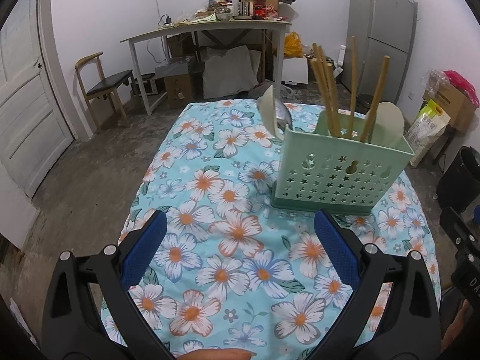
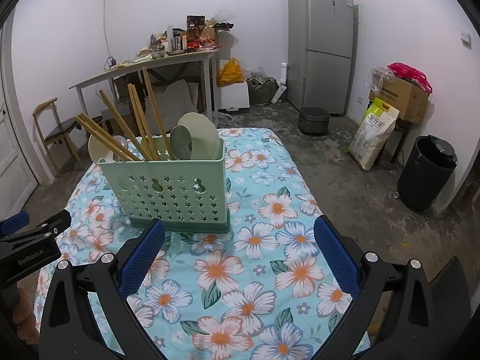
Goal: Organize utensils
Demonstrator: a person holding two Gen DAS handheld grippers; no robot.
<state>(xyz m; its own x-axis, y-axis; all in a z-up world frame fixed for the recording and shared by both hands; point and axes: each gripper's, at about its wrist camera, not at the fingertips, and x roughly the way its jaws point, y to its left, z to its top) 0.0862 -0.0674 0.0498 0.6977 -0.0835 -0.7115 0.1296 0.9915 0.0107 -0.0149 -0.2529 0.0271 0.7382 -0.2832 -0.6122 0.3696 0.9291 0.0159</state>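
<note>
Floral tablecloth (image 1: 228, 240) under spread fingers (image 1: 336, 249) (empty)

A lived-in home room: fridge (image 2: 321, 45), cluttered desk (image 2: 144, 66), rice cooker (image 2: 313, 120).

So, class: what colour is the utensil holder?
Pale mint green utensil holder, star cut-outs; clearest in the right wrist view.

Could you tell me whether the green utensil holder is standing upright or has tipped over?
Upright. The green utensil holder sits flat on its base on the floral tablecloth, with chopsticks and spoons sticking out of its open top.
</note>
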